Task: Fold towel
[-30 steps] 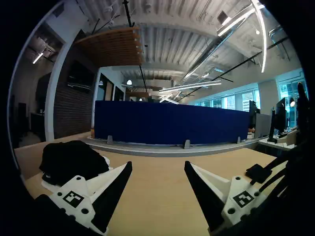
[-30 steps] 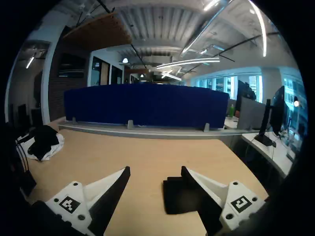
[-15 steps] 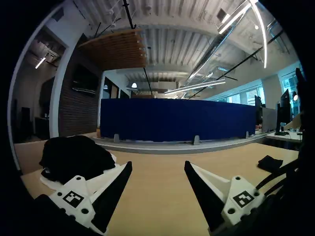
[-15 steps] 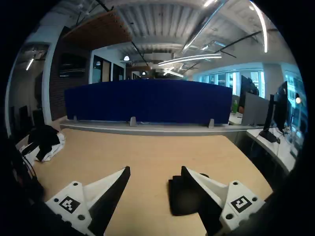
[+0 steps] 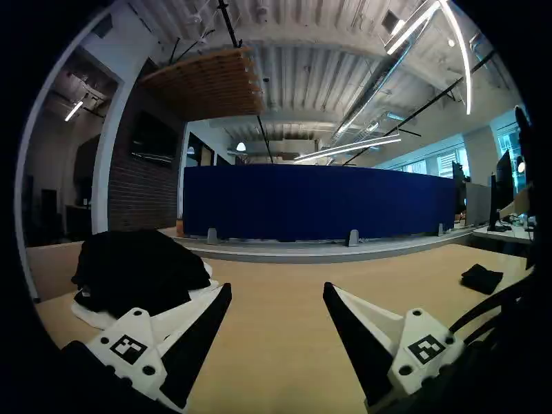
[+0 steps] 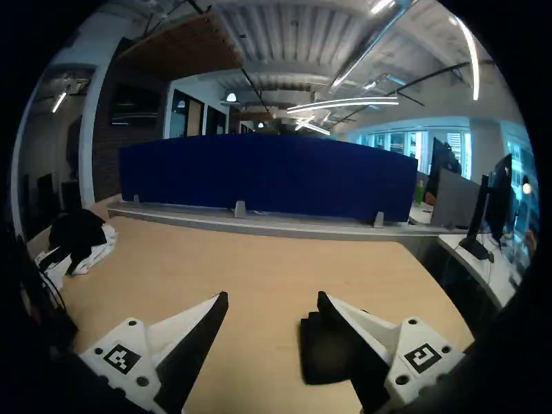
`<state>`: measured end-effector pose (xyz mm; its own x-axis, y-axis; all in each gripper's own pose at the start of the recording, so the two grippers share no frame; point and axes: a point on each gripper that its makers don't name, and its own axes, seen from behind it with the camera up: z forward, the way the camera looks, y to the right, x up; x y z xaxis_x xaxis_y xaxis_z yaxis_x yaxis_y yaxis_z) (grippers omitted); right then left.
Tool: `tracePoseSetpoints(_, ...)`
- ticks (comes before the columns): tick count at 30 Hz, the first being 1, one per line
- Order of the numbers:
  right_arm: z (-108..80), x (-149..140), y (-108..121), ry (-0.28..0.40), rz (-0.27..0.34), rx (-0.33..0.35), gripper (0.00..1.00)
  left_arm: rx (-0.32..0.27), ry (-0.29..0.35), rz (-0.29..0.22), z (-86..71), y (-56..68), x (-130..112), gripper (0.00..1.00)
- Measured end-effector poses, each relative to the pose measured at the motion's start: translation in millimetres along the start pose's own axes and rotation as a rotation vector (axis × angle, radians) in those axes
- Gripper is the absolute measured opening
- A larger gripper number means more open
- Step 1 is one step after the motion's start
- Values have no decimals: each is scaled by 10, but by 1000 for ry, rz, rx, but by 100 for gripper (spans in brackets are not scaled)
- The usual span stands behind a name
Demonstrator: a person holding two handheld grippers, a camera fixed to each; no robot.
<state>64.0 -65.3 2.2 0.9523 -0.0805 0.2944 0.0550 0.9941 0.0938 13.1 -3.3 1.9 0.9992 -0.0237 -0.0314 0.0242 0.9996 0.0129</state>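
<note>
The left gripper [image 5: 277, 286] and right gripper [image 6: 271, 295] hover spread open and empty over the wide wooden table [image 5: 276, 359], a folded black towel [image 6: 321, 345] just beside the right one's finger, a dark cloth heap [image 5: 138, 272] toward the left edge, a blue divider [image 5: 310, 203] bounding the far side.

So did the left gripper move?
Yes. The left gripper swung leftward: the blue divider sits farther right in its view than before.
</note>
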Motion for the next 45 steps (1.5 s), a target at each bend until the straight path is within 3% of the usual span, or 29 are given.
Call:
tracePoseSetpoints(9, 18, 7, -74, -5, -17, 13, 100, 7, -2, 5, -28, -69, -22, 99)
tracePoseSetpoints(24, -17, 108, 25, 23, 28, 7, 100, -11, -32, 23, -48, 3, -116, 99)
tracePoseSetpoints(38, -160, 424, 441, 181, 84, -43, 100, -11, -32, 24, -58, 9, -113, 99)
tracePoseSetpoints(45, -140, 179, 713, 249, 126, -70, 100, -11, -32, 24, -60, 5, -113, 99)
